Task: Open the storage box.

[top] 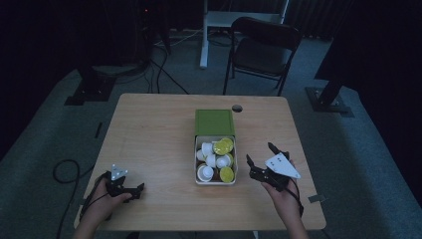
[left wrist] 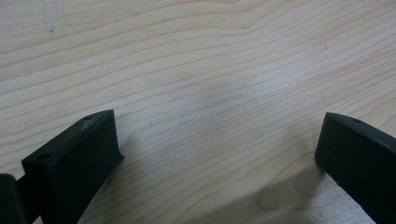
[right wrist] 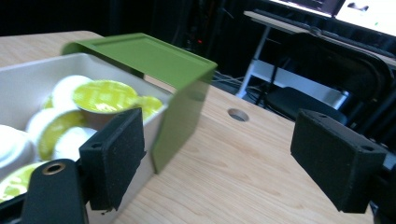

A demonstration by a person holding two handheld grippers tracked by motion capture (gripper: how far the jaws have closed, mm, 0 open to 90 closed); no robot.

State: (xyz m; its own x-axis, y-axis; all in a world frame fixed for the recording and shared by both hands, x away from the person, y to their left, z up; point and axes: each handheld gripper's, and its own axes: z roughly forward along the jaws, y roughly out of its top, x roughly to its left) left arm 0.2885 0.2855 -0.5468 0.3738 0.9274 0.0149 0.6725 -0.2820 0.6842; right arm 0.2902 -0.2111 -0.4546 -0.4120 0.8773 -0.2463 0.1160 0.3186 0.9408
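A white box sits mid-table with its green sleeve slid back over the far end. Several coffee capsules with white or yellow-green lids lie in it. My right gripper stands open just right of the box, nothing between its fingers. In the right gripper view the left jaw is beside the box wall, with the capsules and the sleeve close by. My left gripper rests open near the front left corner, and between its fingers there is bare wood.
A round cable hole marks the table's far edge behind the box. A dark chair and stand legs are on the floor beyond the table. Cables trail on the floor at the left.
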